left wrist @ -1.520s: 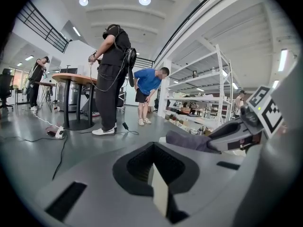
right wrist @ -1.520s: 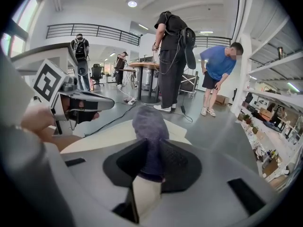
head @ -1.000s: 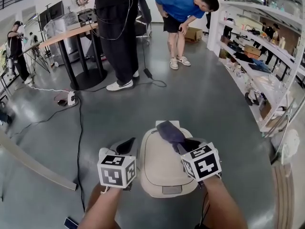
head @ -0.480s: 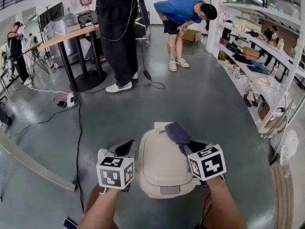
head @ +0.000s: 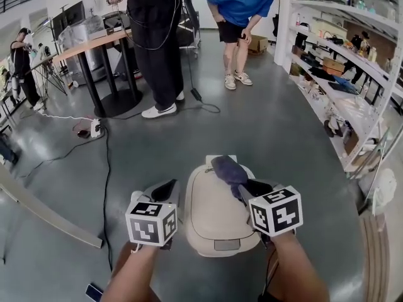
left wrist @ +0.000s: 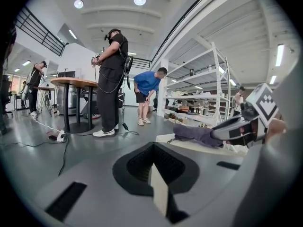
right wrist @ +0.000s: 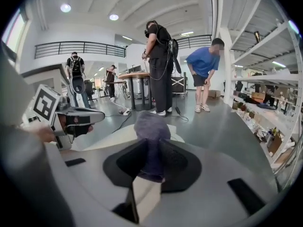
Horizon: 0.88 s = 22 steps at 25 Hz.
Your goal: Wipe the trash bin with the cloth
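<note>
The beige trash bin [head: 211,222] stands on the grey floor between my two grippers, lid down. A dark purple cloth [head: 228,170] lies on the lid's far right part, and my right gripper [head: 244,192] is shut on it. In the right gripper view the cloth [right wrist: 151,126] stands up between the jaws, with the pale lid [right wrist: 111,137] beyond. My left gripper [head: 165,194] hovers just left of the bin with its jaws together and nothing in them. From the left gripper view the cloth [left wrist: 194,134] and the right gripper [left wrist: 236,127] show over the lid [left wrist: 189,145].
A person in black [head: 154,43] and a person in a blue shirt [head: 239,11] stand beyond the bin. A round table [head: 104,43] is at far left. Cables [head: 104,168] and a power strip [head: 95,128] lie on the floor. Shelves [head: 343,87] line the right side.
The right gripper slid the cloth a little right across the lid's far edge, then back left. The left gripper stayed beside the bin. The person in blue straightened up somewhat.
</note>
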Available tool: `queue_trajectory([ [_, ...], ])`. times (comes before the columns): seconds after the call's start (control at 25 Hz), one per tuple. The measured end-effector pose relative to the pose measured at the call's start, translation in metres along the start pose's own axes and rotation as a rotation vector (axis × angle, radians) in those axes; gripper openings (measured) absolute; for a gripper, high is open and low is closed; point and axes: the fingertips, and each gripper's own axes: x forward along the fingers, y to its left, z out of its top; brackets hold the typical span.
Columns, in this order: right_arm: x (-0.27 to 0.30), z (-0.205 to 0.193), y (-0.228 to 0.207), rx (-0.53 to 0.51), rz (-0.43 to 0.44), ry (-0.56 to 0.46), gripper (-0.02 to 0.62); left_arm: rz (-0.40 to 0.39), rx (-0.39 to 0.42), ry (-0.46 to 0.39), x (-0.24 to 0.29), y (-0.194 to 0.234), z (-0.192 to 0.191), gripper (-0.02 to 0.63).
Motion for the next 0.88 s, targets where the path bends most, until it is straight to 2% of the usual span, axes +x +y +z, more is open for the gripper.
queue_trajectory([
  [0.48,0.001,0.004,0.104,-0.222,0.170,0.023,0.083,0.021,-0.002,-0.015,-0.018,0.009,0.001,-0.003],
  [0.68,0.001,-0.008,0.131,-0.278,0.213,0.053,0.083,0.027,-0.009,-0.018,-0.025,0.012,-0.001,-0.003],
  [0.88,0.003,-0.013,0.143,-0.324,0.219,0.078,0.083,0.036,-0.006,-0.012,-0.031,0.017,-0.004,-0.003],
])
